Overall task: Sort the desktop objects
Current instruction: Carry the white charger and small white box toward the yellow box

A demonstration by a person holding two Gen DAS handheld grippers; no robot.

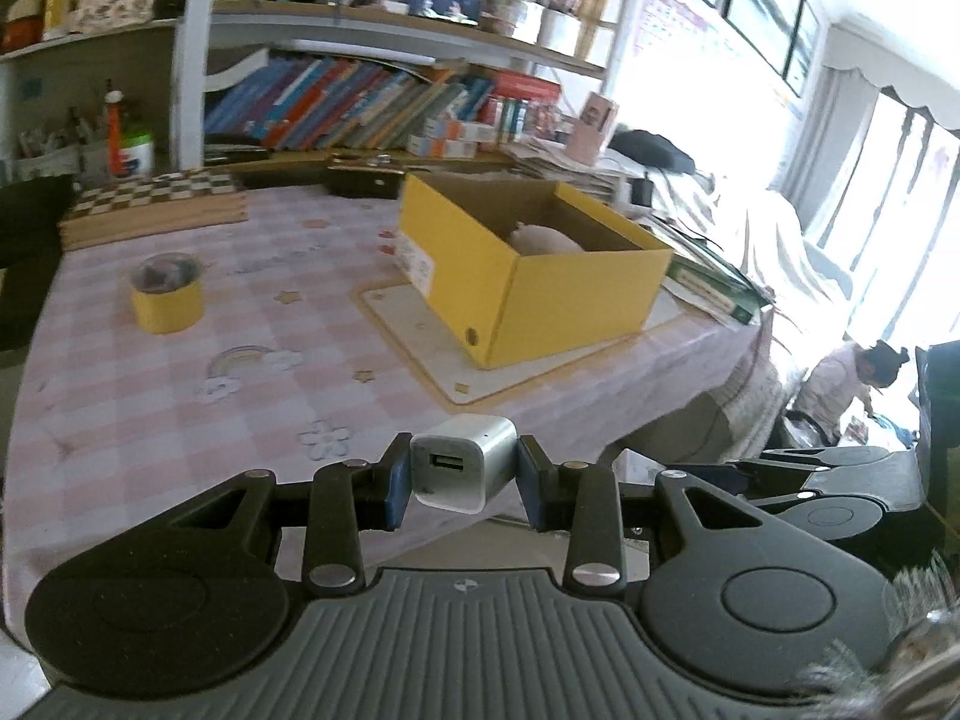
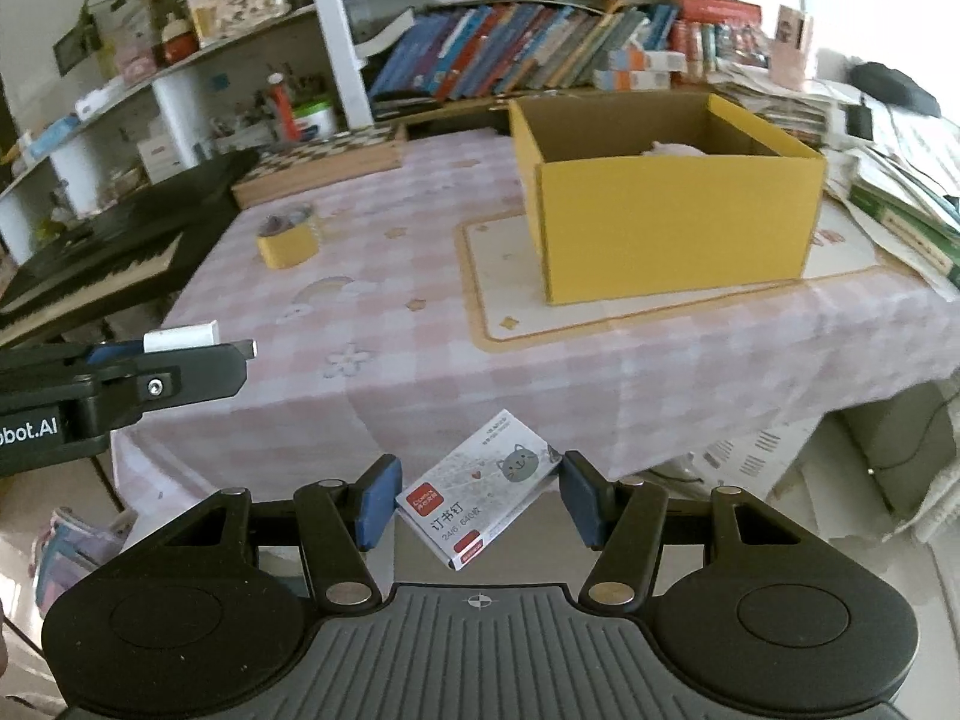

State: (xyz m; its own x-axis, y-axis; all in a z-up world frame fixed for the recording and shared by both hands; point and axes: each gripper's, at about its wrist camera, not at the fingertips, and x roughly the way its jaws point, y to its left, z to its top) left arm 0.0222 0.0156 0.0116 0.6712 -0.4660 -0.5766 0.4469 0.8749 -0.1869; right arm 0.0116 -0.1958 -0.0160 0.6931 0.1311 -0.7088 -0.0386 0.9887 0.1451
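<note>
Left gripper (image 1: 463,475) pinches a small white charger (image 1: 462,463) between its blue pads, held off the near edge of the pink checked table (image 1: 180,372), short of the yellow box (image 2: 672,204). Right gripper (image 2: 477,497) clamps a box of staples (image 2: 477,495), also short of the yellow box; a yellow tape roll (image 2: 288,240) sits on the table to its left.

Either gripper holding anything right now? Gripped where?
Left gripper: USB charger, fingers on its two opposite side faces. Right gripper: staple box, held aslant by opposite corners.
</note>
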